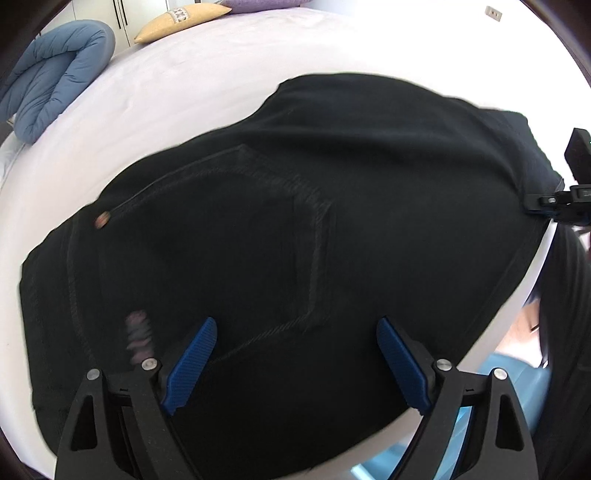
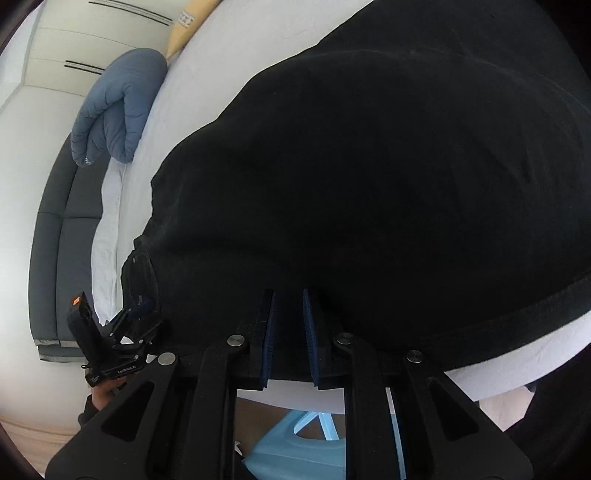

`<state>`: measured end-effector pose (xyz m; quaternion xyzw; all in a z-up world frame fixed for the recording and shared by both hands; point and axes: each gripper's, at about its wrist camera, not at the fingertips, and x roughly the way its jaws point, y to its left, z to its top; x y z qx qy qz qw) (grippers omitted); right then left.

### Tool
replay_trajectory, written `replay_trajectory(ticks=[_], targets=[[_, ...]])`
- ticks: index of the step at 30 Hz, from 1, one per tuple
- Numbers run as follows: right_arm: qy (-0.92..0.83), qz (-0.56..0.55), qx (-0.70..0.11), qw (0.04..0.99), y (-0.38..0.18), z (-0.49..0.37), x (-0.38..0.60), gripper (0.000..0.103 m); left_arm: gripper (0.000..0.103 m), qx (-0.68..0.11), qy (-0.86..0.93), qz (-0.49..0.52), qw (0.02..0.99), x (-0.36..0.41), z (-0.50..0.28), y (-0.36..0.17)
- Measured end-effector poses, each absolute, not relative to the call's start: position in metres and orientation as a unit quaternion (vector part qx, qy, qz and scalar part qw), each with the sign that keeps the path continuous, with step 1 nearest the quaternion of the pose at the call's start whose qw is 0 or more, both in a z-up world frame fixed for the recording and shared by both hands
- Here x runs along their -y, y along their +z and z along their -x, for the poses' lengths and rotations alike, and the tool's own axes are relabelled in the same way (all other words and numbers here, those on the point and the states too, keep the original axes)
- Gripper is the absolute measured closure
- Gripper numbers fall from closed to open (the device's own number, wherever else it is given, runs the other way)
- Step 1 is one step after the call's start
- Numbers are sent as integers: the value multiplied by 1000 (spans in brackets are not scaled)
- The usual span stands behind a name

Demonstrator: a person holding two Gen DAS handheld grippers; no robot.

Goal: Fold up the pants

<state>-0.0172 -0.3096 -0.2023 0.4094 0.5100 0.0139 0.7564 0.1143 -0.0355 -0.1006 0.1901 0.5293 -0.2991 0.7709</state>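
Note:
Black pants (image 1: 332, 184) lie spread on a white bed sheet (image 1: 184, 74), back pocket (image 1: 258, 240) facing up and a metal rivet (image 1: 101, 219) at its corner. My left gripper (image 1: 297, 325) hovers over the pocket, jaws wide open with nothing between them. At the pants' right edge is my right gripper (image 1: 535, 203). In the right wrist view the pants (image 2: 369, 166) fill the picture. There the right gripper (image 2: 289, 293) stands over their near edge with a narrow gap between its pads and no pinched fabric visible. The left gripper (image 2: 142, 304) shows at lower left.
A folded blue quilt (image 1: 55, 74) lies at the bed's far left. A yellow pillow (image 1: 181, 20) and a purple one (image 1: 258, 5) sit at the head. A light blue plastic stool (image 2: 295, 450) stands below the bed's near edge. A grey padded frame (image 2: 62, 240) borders the bed.

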Motion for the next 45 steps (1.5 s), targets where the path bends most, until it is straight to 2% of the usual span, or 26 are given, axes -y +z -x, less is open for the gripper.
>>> replay_trajectory(ticks=[2, 4, 6, 7, 8, 11, 15, 19, 21, 24, 26, 30, 35, 36, 38, 41, 44, 45], targets=[[14, -394, -518, 759, -203, 33, 308, 93, 13, -528, -302, -196, 769, 27, -107, -101], [9, -395, -525, 754, -207, 43, 312, 101, 13, -529, -303, -206, 765, 26, -102, -99], [-19, -387, -547, 742, -213, 50, 315, 103, 13, -530, -301, -219, 762, 28, -101, -96], [-26, -384, -551, 740, -210, 52, 315, 103, 17, -530, -299, -226, 761, 28, -99, -93], [-36, -370, -556, 744, -203, 52, 312, 103, 25, -526, -294, -235, 763, 30, -95, -85], [6, -349, -499, 793, -152, 41, 301, 103, 28, -484, -309, -218, 789, 52, -81, -42], [81, -363, -415, 831, -124, -16, 298, 100, 25, -448, -344, -124, 816, 95, -99, -14], [145, -447, -383, 795, -153, -85, 297, 100, 25, -473, -352, -83, 803, 140, -118, -40], [131, -460, -398, 783, -185, -111, 298, 100, 25, -513, -336, -107, 783, 158, -117, -69], [70, -456, -432, 775, -228, -126, 313, 103, 24, -496, -330, -156, 788, 165, -96, -84], [59, -501, -388, 772, -236, -120, 349, 103, 24, -506, -327, -143, 785, 156, -93, -80], [-83, -533, -316, 781, -228, -80, 436, 103, 24, -514, -321, -136, 784, 142, -89, -76], [-234, -502, -266, 789, -184, -15, 499, 103, 25, -495, -329, -120, 795, 165, -79, -42], [-227, -512, -251, 789, -177, -6, 500, 96, 25, -488, -335, -115, 798, 169, -77, -35], [-135, -544, -220, 798, -166, -2, 486, 96, 25, -477, -348, -110, 799, 188, -81, -24], [-10, -532, -270, 802, -172, -33, 440, 96, 25, -485, -355, -118, 790, 222, -94, -33], [-36, -543, -313, 778, -215, -43, 429, 96, 24, -516, -344, -121, 775, 241, -106, -64], [-61, -565, -313, 761, -233, -37, 439, 103, 22, -511, -346, -124, 777, 241, -110, -68]])
